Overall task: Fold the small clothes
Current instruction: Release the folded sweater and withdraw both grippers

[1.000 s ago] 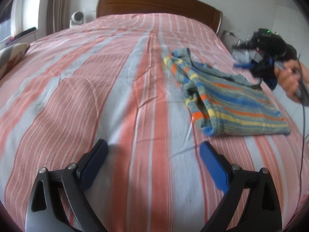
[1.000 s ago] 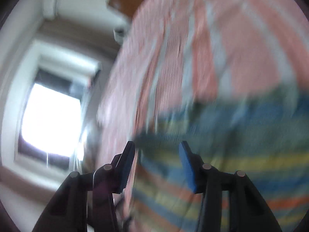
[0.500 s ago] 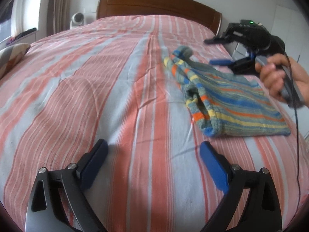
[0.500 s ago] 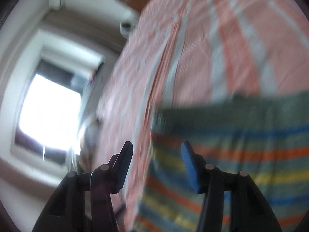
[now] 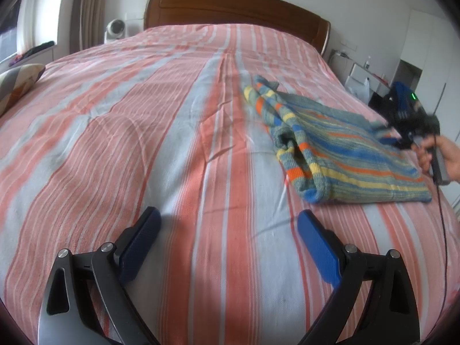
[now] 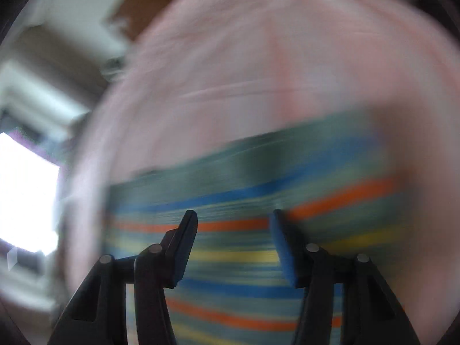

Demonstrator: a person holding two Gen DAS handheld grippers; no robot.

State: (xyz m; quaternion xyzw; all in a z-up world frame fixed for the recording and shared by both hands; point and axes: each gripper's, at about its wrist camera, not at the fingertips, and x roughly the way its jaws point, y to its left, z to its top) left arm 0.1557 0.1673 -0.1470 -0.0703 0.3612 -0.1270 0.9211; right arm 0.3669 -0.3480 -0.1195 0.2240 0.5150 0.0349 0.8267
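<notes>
Our left hand-held gripper [image 5: 227, 238] hangs low over the striped bedspread [image 5: 143, 132] with its blue pads spread wide and only bare cloth between them. Ahead of it and off to its right lies the small striped sweater [image 5: 345, 155], spread flat on the bed, its knit bands grey-green, blue, orange and yellow; one sleeve is doubled over along the side nearest this gripper and reaches away toward the wooden headboard [image 5: 235, 5]. Beyond the sweater's far right edge we see our right hand [image 5: 442, 158] holding the right hand-held gripper [image 6: 234, 244], which sits at the sweater's edge there. From its own camera, heavily blurred, that gripper points down at the sweater, which fills the space in front of and beneath it. Its jaws are closing, yet a clear gap remains between the pads and we see no fabric pinched between them. A patterned pillow [image 5: 17, 86] lies far to the left of the left gripper
</notes>
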